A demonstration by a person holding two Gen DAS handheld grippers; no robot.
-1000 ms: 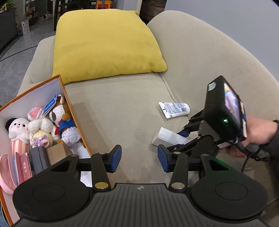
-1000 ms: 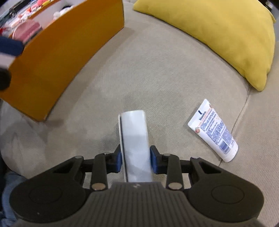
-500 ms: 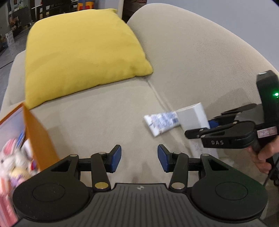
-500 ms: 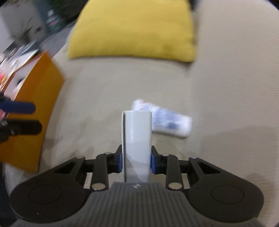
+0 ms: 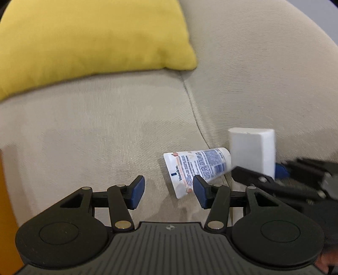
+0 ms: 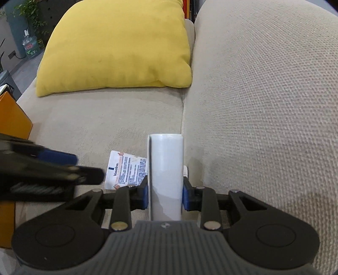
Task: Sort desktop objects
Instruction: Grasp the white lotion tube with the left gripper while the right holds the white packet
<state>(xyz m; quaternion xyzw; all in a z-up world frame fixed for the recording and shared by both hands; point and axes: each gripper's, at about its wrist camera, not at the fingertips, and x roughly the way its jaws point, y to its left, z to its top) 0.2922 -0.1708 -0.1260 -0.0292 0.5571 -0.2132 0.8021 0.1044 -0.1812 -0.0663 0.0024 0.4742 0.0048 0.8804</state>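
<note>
Honestly, the left hand-held gripper [image 5: 169, 191], empty with jaws opening beside the tube [image 5: 195, 169], could bump the white box [image 6: 165, 169] clamped in the right hand-held gripper [image 6: 164, 195].

a beige sofa [image 6: 264, 105] fills both views, its seat seam running toward the back. a yellow pillow [image 6: 118, 44] lies on the seat, its right corner touching the backrest. far left in the right wrist view, beyond the sofa, a water jug [image 6: 30, 45] stands on the grey floor [image 6: 25, 72] under a leafy plant [image 6: 31, 17], with a wall socket [image 6: 11, 55] just beside it.
</note>
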